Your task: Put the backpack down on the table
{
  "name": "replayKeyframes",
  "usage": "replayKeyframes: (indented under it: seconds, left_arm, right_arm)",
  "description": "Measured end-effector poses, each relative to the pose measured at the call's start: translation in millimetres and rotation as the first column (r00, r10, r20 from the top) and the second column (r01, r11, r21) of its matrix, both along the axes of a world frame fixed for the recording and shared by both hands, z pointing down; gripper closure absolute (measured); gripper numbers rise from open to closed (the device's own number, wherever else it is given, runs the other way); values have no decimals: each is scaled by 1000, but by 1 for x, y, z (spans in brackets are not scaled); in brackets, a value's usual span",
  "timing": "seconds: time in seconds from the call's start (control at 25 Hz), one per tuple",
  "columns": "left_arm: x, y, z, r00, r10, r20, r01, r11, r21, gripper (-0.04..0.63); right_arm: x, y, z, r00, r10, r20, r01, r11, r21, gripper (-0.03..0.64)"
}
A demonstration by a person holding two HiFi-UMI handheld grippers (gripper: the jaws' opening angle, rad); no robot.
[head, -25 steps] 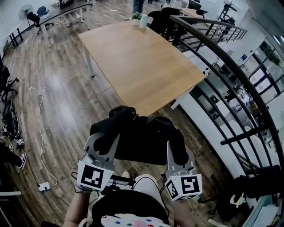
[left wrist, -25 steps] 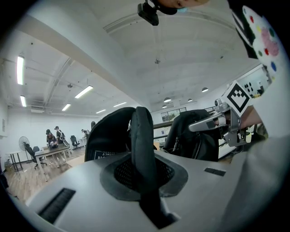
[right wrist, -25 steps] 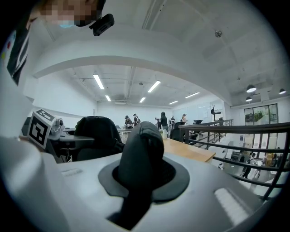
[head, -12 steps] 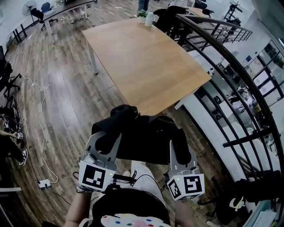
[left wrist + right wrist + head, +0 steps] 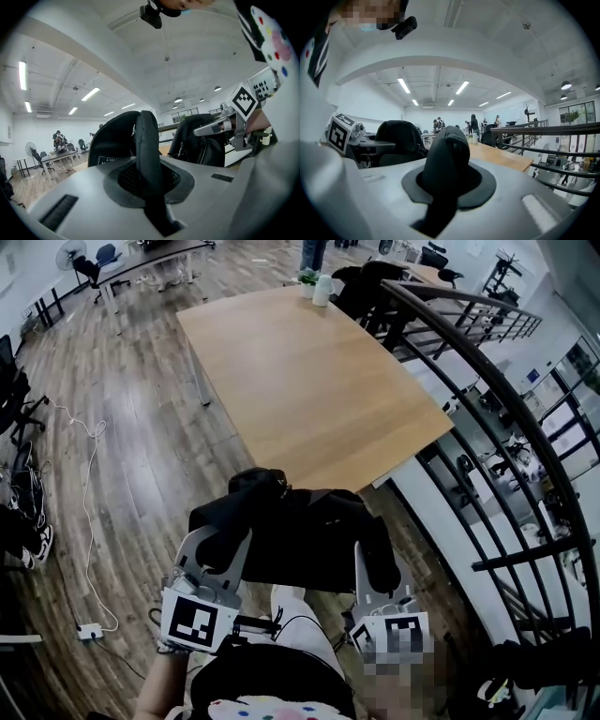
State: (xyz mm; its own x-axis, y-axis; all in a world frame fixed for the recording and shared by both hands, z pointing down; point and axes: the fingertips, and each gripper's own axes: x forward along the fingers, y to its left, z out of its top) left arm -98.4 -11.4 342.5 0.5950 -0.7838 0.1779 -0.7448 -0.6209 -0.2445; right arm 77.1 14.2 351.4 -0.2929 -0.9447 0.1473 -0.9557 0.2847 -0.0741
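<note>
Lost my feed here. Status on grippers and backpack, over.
Left gripper, right gripper: both shut on the backpack. Held up, short of the table. White cup at far end only.

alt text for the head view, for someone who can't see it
A black backpack is held off the wood floor by the left gripper and the right gripper, each shut on one side of it, just short of the near corner of a wooden table. A dark railing curves along the right.
</note>
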Motion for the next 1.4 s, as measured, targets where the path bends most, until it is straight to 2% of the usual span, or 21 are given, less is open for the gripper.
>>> replayKeyframes:
  seconds: [0.52, 0.68, 1.0, 1.24, 1.4]
  left_arm:
    - [17, -91, -2, 996, -84, -4, 84, 996, -16, 558]
    - [29, -118, -3, 995, -93, 26, 93, 996, -2, 558]
    - [46, -166, -6, 989, -149, 13, 149, 989, -16, 558]
    - [57, -191, -7, 983, -183, -1, 183, 983, -20, 558]
    - [62, -202, -8, 983, -184, 19, 184, 983, -18, 558]
  right_arm:
    - [20, -103, -4, 997, -77, 8, 77, 997, 0, 549]
    - [31, -133, -4, 995, -96, 26, 96, 995, -3, 549]
    - [48, -188, -8, 990, -138, 28, 138, 990, -8, 549]
    - [58, -216, -9, 987, -157, 32, 157, 988, -4, 549]
    - [62, -228, -10, 986, -162, 37, 163, 987, -11, 549]
